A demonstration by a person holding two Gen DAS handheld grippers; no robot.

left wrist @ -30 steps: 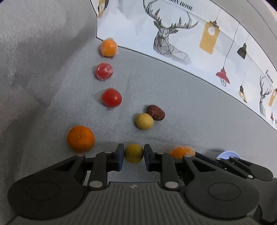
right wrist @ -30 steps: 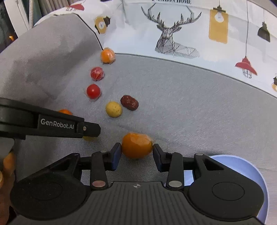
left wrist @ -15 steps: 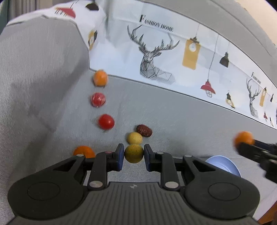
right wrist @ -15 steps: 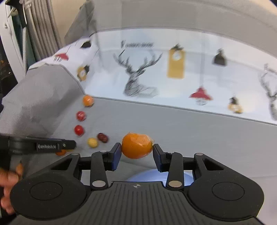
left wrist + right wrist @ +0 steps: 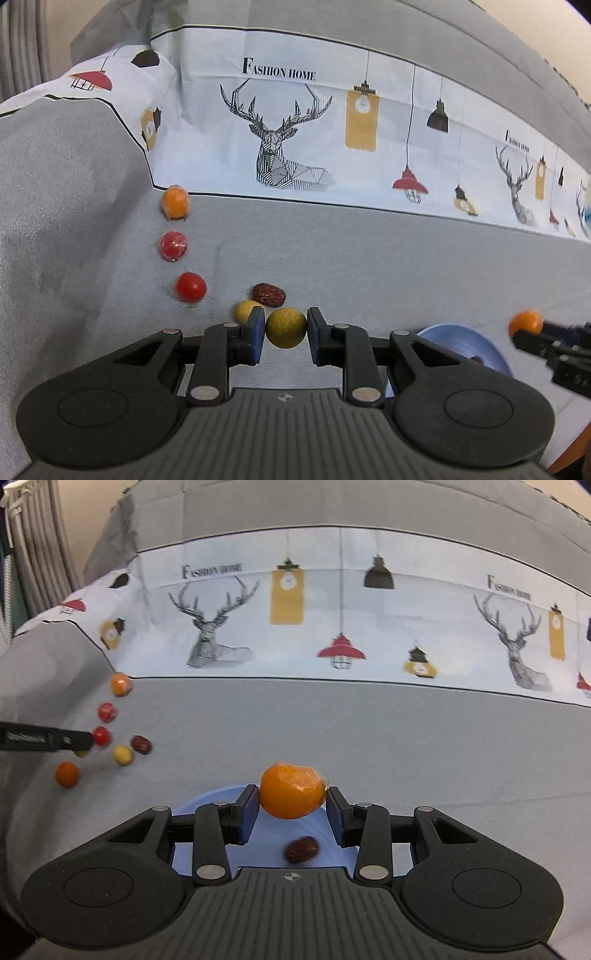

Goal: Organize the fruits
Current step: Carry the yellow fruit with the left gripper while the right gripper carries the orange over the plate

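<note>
Both fruits have been lifted off the grey sofa seat [image 5: 369, 258] since the earlier frames, and the right gripper [image 5: 291, 810] has been carried over the blue bowl [image 5: 207, 795], which was at its side before.

The jaws of the right gripper are closed on the wrapped orange fruit [image 5: 291, 794], held above the bowl. The jaws of the left gripper [image 5: 286, 330] are closed on the olive-yellow fruit [image 5: 286, 326], held above the seat, with the bowl to the right of them.

It is judged that the wrapped fruit could slip, because its film is smooth and only the sides are pinched. If it is released from high up, it may bounce out of the bowl or strike the date [image 5: 301, 850] already inside. The soft seat could also let the bowl tilt. A collision of the two grippers is possible if the left one comes to the bowl too early.

Counted on the seat ahead of the left jaws:
- one orange fruit by the cushion [image 5: 175, 201]
- one wrapped red fruit [image 5: 173, 245]
- one red tomato [image 5: 191, 287]
- one yellow fruit [image 5: 245, 309]
- one dark date [image 5: 269, 294]
- one bare orange [image 5: 67, 774], seen only from the right wrist

With the two held fruits and the one date in the bowl, nine pieces are counted.
</note>
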